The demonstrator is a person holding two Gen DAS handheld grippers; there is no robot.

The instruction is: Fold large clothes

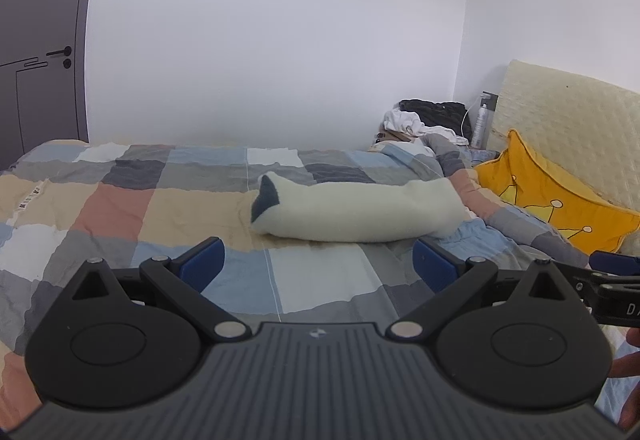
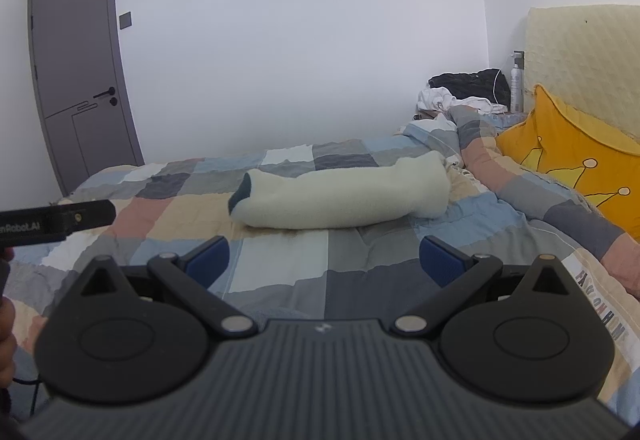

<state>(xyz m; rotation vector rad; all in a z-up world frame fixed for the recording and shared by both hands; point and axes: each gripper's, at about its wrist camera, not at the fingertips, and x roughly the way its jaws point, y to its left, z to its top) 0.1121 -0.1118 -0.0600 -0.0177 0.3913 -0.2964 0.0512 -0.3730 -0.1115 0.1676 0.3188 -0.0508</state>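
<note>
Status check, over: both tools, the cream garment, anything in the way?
Left tool open, empty. Right tool open, empty. Cream garment rolled on quilt, untouched. Path clear.

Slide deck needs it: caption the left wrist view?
Open left tool hovers above the checked quilt, facing the folded cream garment.

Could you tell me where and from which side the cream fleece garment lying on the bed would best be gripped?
The cream fleece garment lies as a long roll across the quilt, with a dark patch at its left end. I would probably pinch each end from the near side: the left claw at the dark-patch end, the right claw at the end toward the yellow pillow. Both claws are open and empty.
</note>
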